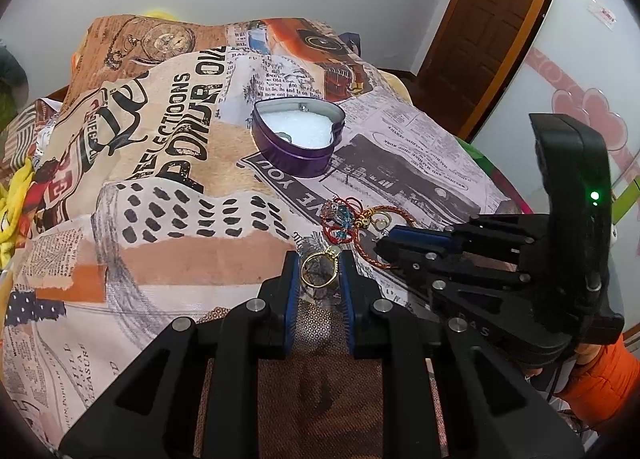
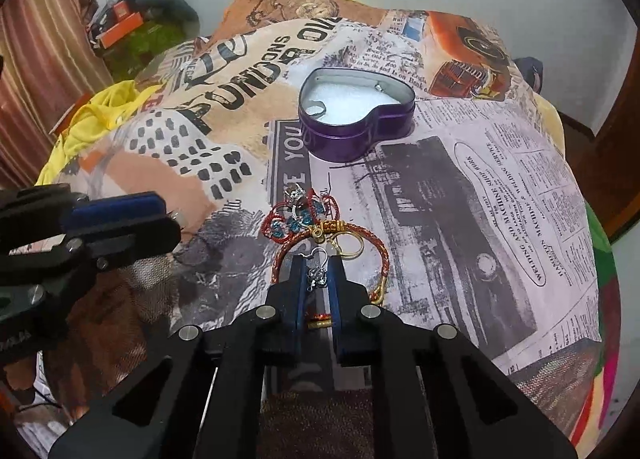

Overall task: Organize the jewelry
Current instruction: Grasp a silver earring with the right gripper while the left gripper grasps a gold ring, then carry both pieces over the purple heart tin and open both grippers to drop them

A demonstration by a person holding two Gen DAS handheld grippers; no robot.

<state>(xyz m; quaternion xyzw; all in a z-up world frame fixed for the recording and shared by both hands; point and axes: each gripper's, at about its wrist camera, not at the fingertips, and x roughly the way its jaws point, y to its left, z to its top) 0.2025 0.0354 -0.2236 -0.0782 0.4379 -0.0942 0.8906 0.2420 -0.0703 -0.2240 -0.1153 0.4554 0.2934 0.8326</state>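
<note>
A purple heart-shaped tin [image 1: 298,139] with white lining stands open on the printed cloth; it also shows in the right wrist view [image 2: 356,115]. My left gripper [image 1: 319,261] is shut on a gold ring [image 1: 318,269], seen between its blue pads. My right gripper [image 2: 316,265] is shut on a silver hook earring [image 2: 317,273], just above the jewelry pile. The pile holds a red and gold braided bracelet [image 2: 376,255], a blue-beaded red piece [image 2: 294,219] and a gold ring [image 2: 352,245]. In the left wrist view the pile [image 1: 352,221] lies between both grippers.
The cloth [image 1: 180,179] is draped over a raised, uneven surface that drops off at the sides. A yellow garment [image 2: 92,119] lies at the left. A wooden door [image 1: 492,19] stands at the back right. The right gripper's body [image 1: 520,259] is close beside the left one.
</note>
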